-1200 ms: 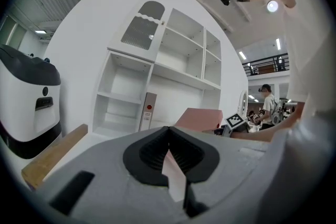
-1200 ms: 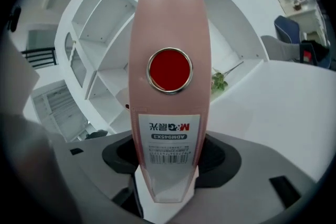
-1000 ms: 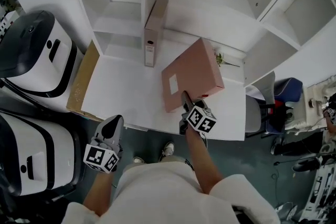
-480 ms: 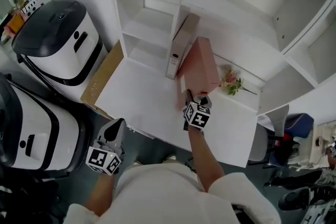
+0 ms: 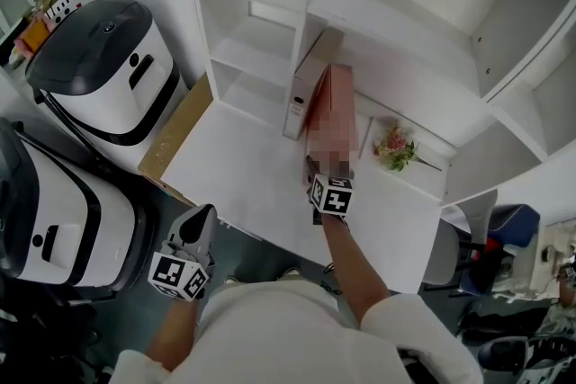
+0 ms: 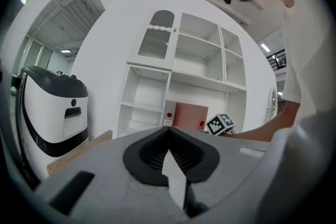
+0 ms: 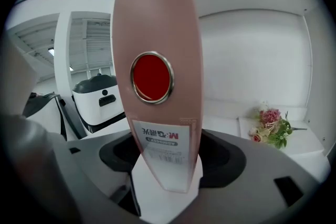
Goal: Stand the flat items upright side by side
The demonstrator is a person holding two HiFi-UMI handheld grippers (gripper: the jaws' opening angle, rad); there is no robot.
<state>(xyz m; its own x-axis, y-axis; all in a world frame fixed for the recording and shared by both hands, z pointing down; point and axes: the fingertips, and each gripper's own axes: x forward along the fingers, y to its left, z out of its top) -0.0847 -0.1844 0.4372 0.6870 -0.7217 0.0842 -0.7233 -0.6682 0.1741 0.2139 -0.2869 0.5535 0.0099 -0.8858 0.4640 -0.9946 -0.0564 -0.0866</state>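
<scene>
My right tongs (image 5: 312, 171) have the pink binder (image 5: 340, 103) by its spine, low down near the bench (image 5: 234, 175), so the binder stands on its bottom edge and cannot tip sideways while I line it up. The jaws have just been opening. The spine sits between them and I see no gap at the pads, so I judge the grip eased rather than let go.

The binder is upright with its spine toward me, straight ahead of these tongs and reaching away toward the shelves (image 5: 243, 58). On its left the grey binder (image 5: 309, 85) stands upright too, backed against the shelves — a handy stop to set the pink one against. The two are close side by side, but I cannot tell whether they touch. The flowers (image 5: 396, 146) lie apart on the right.

My left tongs (image 5: 198, 216) are together on nothing, held back off the bench edge — nothing there needs steadying, I think.
</scene>
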